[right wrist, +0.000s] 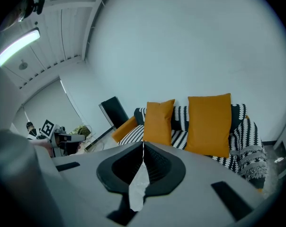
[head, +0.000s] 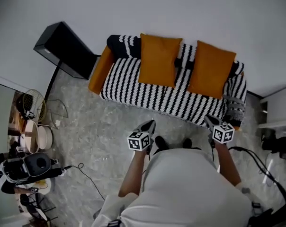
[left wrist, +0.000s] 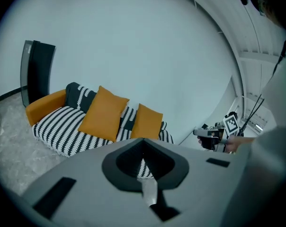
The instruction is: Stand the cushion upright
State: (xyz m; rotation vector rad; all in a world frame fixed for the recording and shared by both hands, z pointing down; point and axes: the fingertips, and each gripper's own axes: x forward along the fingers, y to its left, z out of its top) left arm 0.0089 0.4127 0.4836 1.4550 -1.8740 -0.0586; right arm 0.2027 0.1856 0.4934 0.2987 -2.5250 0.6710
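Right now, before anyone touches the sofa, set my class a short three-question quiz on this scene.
1. How many orange cushions lean against the backrest of the sofa?
2. True or false: both cushions lie flat.
3. The left hand-held gripper is: A open; B shut and empty; C shut on a cushion.

Key: 1 two; 2 false; 3 B.
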